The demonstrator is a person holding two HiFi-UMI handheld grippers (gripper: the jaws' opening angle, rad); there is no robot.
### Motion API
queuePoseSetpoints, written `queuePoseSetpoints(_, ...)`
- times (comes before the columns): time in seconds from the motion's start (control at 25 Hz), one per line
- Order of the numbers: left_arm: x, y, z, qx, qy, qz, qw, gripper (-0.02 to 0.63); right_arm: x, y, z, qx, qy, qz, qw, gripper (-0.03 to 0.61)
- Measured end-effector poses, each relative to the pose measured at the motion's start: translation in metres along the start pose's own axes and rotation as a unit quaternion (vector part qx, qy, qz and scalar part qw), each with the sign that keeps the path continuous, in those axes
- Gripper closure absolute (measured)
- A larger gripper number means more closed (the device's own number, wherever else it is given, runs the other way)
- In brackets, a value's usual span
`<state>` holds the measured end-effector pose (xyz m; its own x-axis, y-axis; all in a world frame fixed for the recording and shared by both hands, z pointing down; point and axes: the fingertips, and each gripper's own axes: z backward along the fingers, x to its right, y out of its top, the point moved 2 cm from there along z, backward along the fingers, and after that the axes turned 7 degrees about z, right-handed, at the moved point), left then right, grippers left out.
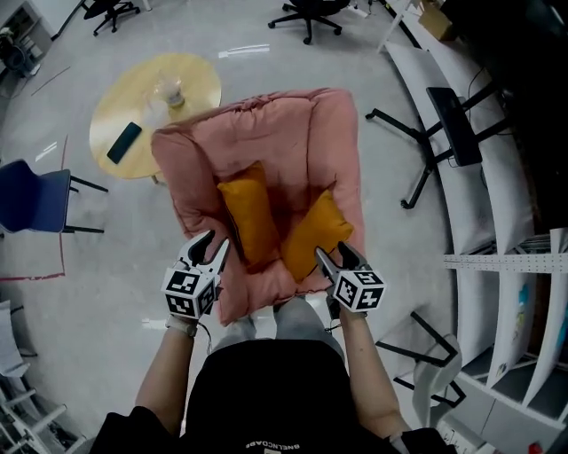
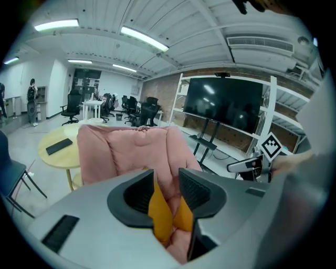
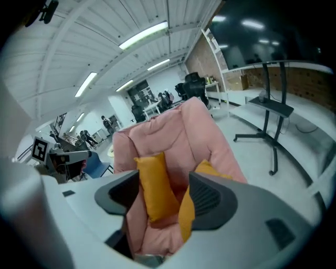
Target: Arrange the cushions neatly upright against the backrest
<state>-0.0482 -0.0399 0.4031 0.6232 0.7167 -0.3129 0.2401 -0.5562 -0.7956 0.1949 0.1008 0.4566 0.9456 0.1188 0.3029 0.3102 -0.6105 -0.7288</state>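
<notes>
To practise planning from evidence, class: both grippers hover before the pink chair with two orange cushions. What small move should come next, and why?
Probably ease the right gripper forward until its open jaws straddle the near edge of the right cushion. That cushion sits tilted, not upright against the backrest, and the gripper holds nothing.

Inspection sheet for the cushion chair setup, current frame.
Surface: pink padded chair, padding rumpled.
Job's things: left orange cushion and right orange cushion in the chair, angled toward each other, not squared.
Clutter: phone and cup on round yellow table.
Grippers: left claw and right claw open, empty, near the chair's front edge.
Cables: nothing seen.
Surroundings: blue chair, screen stand, office chair.
</notes>
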Motion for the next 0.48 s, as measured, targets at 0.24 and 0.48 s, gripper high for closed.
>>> queuePoseSetpoints(0.24,-0.019,-0.032,-0.052,-0.039,0.008,0.019,0.9990,0.392,0.053,-0.046,-0.026,-0.054,-0.028,-0.057,0.997,0.245)
queuePoseSetpoints(0.48,-0.043,-0.063,-0.106,-0.076,0.032,0.034,0.9960,0.319,0.081,-0.077,-0.050,-0.093,-0.031,-0.086,0.991,0.218)
